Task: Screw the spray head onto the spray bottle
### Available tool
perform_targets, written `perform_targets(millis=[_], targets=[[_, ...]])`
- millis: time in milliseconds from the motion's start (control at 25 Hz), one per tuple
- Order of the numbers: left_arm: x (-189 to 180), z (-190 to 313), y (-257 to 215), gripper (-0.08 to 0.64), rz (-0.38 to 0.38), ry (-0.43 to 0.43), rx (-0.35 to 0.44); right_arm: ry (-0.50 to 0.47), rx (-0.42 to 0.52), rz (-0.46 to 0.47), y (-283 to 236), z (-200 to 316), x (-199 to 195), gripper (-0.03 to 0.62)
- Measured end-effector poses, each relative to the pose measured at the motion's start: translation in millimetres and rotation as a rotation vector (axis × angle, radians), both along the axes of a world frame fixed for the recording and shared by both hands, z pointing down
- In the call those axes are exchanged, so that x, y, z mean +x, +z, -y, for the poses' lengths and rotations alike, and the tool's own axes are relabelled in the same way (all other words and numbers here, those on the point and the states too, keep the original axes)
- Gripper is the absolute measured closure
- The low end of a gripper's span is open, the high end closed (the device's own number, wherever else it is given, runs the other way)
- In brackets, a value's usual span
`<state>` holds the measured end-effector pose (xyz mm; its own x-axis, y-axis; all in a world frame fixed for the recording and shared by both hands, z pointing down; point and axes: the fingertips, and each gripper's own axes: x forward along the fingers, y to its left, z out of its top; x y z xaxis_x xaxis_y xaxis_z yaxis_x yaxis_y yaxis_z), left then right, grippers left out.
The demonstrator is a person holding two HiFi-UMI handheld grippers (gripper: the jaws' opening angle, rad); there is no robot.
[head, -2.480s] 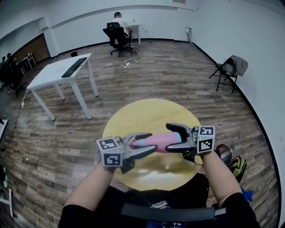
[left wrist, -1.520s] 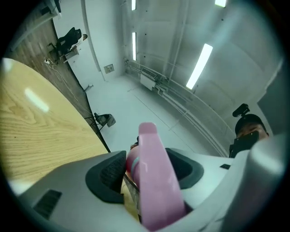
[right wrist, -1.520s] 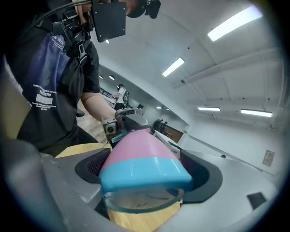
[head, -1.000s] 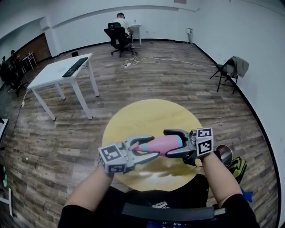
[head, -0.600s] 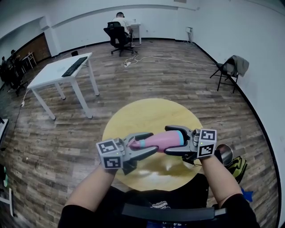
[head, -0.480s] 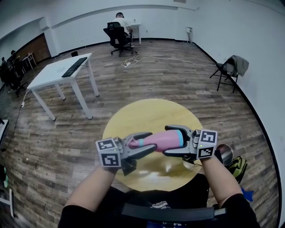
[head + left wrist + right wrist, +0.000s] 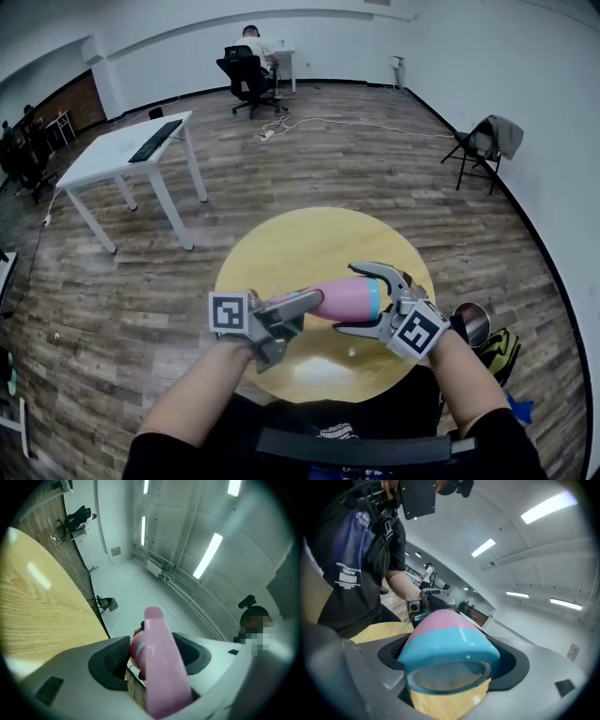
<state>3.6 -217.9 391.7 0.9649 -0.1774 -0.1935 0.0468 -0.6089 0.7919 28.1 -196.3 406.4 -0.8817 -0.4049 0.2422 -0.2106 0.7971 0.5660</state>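
Head view: spray head [image 7: 289, 302] looks seated on bottle [image 7: 345, 300], level over worktop [image 7: 309, 239]; left tool [image 7: 295, 314] clamps spray head, right tool [image 7: 354, 298] jaws just closed on bottle base; final tightening probably remains.

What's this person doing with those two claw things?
A person works two hand-held claws above a round yellow table. The left claw grips the pink spray head. The right claw, whose jaws have just been closing, holds the pink-and-blue bottle by its base. The head meets the bottle's neck.
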Motion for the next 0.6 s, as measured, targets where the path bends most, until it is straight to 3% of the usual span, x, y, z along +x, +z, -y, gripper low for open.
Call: perform_targets(millis=[80,120,160,320,400,520,600], targets=[[1,0,-1,0.249,0.020,-0.013,0.010,0.009,0.008,0.018,2,3,0,0.109],[1,-1,-2,0.250,0.037,-0.024,0.039,0.004,-0.031,0.054,2,4,-1,0.107],[2,-3,-3,0.250,0.057,-0.036,0.086,-0.005,-0.104,0.105,1,5,-2,0.106],[5,-20,-17,0.250,0.124,-0.069,0.378,-0.066,-0.581,0.331,-4,9,3,0.084],[6,-29,-25,0.250,0.151,-0.076,0.521,-0.121,-0.762,0.422,-9,7,5,0.067],[11,-42,-25,0.250,0.228,-0.076,0.711,-0.195,-0.904,0.531,-21,4,5,0.055],[11,-45,-22,0.250,0.253,-0.080,0.755,-0.205,-0.921,0.533,-21,4,3,0.057]])
